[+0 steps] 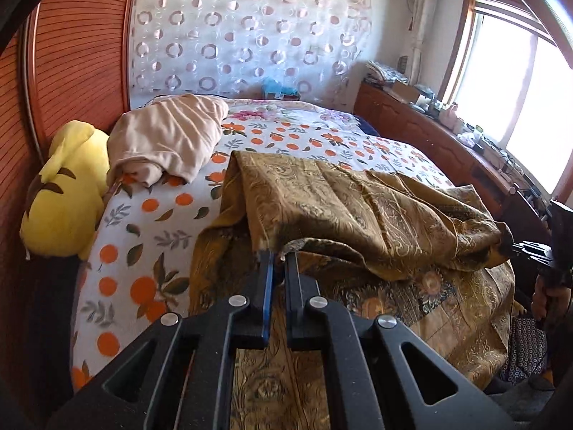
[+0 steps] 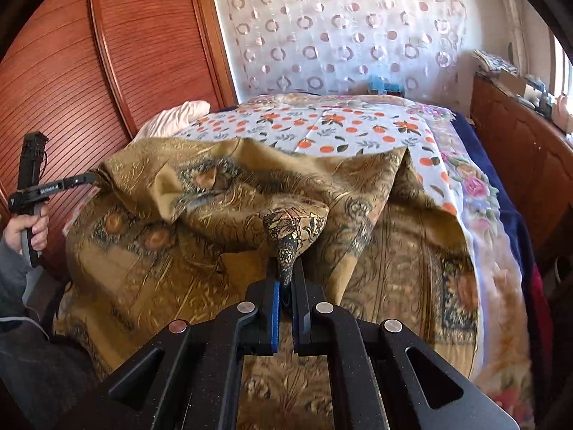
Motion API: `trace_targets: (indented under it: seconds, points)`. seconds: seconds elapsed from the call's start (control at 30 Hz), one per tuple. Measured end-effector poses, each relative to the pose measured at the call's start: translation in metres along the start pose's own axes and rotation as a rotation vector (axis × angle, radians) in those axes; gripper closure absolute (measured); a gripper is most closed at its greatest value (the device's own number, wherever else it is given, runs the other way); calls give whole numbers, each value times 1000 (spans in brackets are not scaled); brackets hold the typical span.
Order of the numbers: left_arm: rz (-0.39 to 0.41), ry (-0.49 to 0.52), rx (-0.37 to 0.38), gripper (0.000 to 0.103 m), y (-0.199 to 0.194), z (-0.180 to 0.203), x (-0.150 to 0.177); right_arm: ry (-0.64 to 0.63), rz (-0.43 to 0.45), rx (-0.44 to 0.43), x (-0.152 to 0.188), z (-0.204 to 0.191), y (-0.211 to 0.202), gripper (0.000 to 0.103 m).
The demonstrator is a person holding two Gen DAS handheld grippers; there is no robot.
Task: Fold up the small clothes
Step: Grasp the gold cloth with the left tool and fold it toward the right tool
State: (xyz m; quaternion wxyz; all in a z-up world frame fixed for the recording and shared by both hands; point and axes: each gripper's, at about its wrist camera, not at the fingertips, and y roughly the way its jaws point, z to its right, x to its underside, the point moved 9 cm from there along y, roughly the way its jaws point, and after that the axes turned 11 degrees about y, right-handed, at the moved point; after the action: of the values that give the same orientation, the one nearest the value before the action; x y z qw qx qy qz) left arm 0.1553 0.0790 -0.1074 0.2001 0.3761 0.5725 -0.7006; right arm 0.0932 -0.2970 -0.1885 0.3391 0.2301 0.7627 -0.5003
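Observation:
A gold-brown paisley cloth [image 1: 358, 208] lies spread over the near part of the bed, its far half lifted and doubled back toward me. My left gripper [image 1: 281, 252] is shut on one corner of that lifted edge. In the right wrist view the same cloth [image 2: 222, 179] bulges up in the middle, and my right gripper [image 2: 286, 272] is shut on a pinched, dark-patterned corner of it. Each gripper shows in the other's view, the right gripper [image 1: 515, 247] at the far right and the left gripper [image 2: 89, 178] at the left, both with cloth at the tips.
The bed carries an orange-print sheet [image 1: 150, 222]. A beige garment [image 1: 168, 139] and a yellow plush toy [image 1: 68, 193] lie at its left side by the wooden headboard [image 1: 75, 57]. A cluttered wooden cabinet [image 1: 447, 136] runs under the window on the right.

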Motion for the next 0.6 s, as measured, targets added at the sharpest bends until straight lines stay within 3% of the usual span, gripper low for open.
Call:
trace_targets:
  seconds: [0.1,0.17,0.2,0.3,0.43,0.6]
  points:
    - [-19,13,-33,89,-4,3,8,5,-11,23,-6,-2,-2,86]
    - [-23,33,-32,60,-5,10,10,21,-5,33,-17,-5,-3,76]
    - [-17,45,-24,56,-7,16,9,27,3,43,-18,-2,-8,69]
    - [-15,82,-8,43,-11,35,9,12,36,73,-24,-9,-16,63]
    - [17,118,11,40,-11,63,0,-13,63,66,-32,-22,-25,62]
    - [-34,186,128,40,25,111,3,-70,78,18,-49,-51,-12,62]
